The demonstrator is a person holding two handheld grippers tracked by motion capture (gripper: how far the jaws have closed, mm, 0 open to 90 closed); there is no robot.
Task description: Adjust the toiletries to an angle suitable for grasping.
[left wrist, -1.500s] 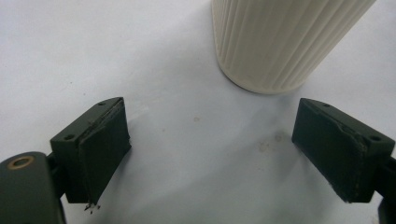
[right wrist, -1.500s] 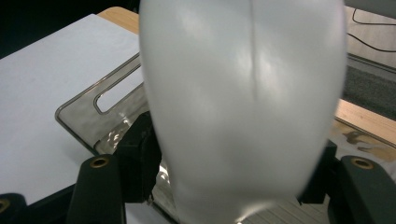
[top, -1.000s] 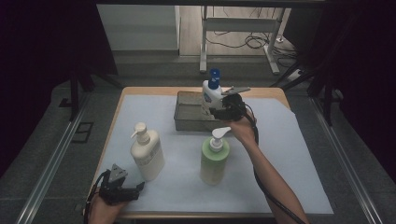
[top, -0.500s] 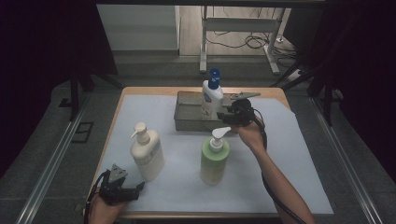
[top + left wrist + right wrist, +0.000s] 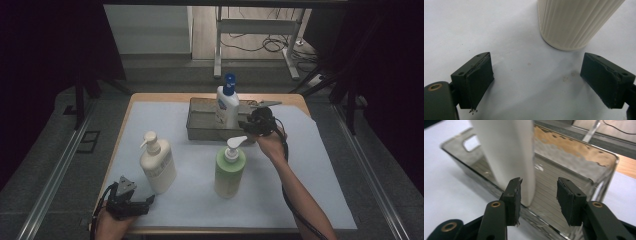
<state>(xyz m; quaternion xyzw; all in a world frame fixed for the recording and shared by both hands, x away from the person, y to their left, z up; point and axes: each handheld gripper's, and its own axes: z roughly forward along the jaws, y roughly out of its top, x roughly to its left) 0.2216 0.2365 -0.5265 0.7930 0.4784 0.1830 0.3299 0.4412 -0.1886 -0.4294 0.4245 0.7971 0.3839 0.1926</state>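
While the high view looks down on the table (image 5: 150, 107) with its white sheet, a white bottle with a blue cap (image 5: 227, 106) stands upright in a metal tray (image 5: 200, 127) at the far middle. The right gripper (image 5: 245, 125) is just beside the tray's right end, close to the bottle's lower body, on a forearm that reaches in from the bottom right. Nearer the person stand a green pump bottle (image 5: 230, 170) and, to its left, a cream pump bottle (image 5: 157, 162), well apart from each other. The left gripper (image 5: 150, 200) rests low at the near left edge, near the cream bottle's base. Seen from the left gripper view, the two black jaws are spread wide over the white sheet with nothing between them, and the ribbed base of the cream pump bottle (image 5: 574, 22) stands beyond them, apart from both pads. Seen from the right gripper view, the right gripper (image 5: 539, 195) has its jaws partly spread; they have just been closing, with nothing gripped. The white bottle's body (image 5: 506, 152) rises from inside the tray (image 5: 574, 157) behind the left jaw, and the gap between the pads shows the tray's ribbed floor.
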